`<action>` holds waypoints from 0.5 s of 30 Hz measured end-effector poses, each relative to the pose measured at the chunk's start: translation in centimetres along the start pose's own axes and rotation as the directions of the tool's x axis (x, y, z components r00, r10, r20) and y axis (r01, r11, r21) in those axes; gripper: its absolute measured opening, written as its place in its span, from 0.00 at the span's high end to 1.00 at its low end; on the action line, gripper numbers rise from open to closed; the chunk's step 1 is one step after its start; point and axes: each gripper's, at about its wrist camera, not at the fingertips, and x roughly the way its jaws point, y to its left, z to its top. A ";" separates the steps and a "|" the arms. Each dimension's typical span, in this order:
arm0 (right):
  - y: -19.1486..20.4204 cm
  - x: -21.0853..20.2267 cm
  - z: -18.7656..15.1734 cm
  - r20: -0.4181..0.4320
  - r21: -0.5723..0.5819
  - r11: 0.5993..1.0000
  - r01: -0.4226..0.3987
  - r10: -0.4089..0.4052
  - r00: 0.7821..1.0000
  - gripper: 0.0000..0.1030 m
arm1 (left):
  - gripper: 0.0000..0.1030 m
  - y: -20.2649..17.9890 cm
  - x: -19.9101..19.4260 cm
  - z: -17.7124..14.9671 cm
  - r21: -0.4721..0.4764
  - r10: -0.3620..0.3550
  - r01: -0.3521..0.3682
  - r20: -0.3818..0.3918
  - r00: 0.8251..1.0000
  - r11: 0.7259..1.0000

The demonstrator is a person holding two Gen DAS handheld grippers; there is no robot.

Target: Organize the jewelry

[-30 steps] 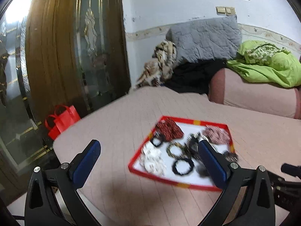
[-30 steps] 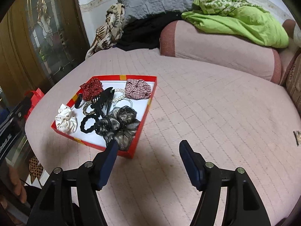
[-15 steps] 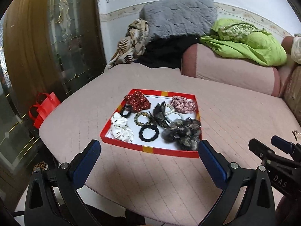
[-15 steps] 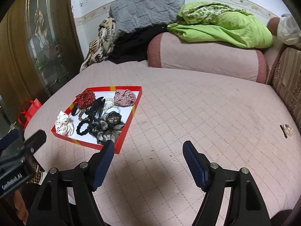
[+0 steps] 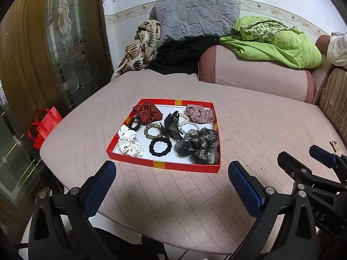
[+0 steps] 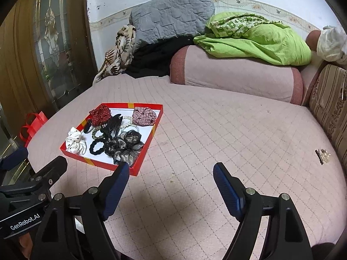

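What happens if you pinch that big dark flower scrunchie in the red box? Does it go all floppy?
Probably floppy: the dark scrunchie shows thin, sheer ruffles in loose folds, so it would likely sag and squash between fingers. It looks light for its bulk. It rests against the red tray wall and beside the black claw clip, so lifting it might nudge or snag that.

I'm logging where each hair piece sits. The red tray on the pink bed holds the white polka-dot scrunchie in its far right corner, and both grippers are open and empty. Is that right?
Not quite. The white polka-dot scrunchie lies in the near left corner of the red tray; the far right corner holds the plaid scrunchie, as the left wrist view shows. The rest stands: the left gripper and right gripper are open and empty.
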 end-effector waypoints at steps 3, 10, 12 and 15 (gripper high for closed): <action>0.3 0.2 -0.1 -0.007 -0.010 1.000 0.002 -0.002 1.000 0.19 | 0.00 0.3 0.1 -0.1 -0.009 -0.005 0.004 -0.003 1.000 1.000; 0.7 0.5 -0.4 -0.020 -0.024 1.000 0.007 -0.007 1.000 0.18 | 0.00 0.8 1.0 -0.4 -0.032 -0.011 0.010 -0.032 0.999 0.999; 0.8 0.5 -0.4 -0.021 -0.025 1.000 0.011 -0.011 1.000 0.18 | 0.00 0.9 1.2 -0.5 -0.037 -0.011 0.009 -0.041 0.999 0.999; 0.7 0.7 -0.4 -0.024 -0.025 1.000 0.015 -0.016 1.000 0.18 | 0.00 1.0 1.5 -0.6 -0.043 -0.011 0.009 -0.051 0.999 0.999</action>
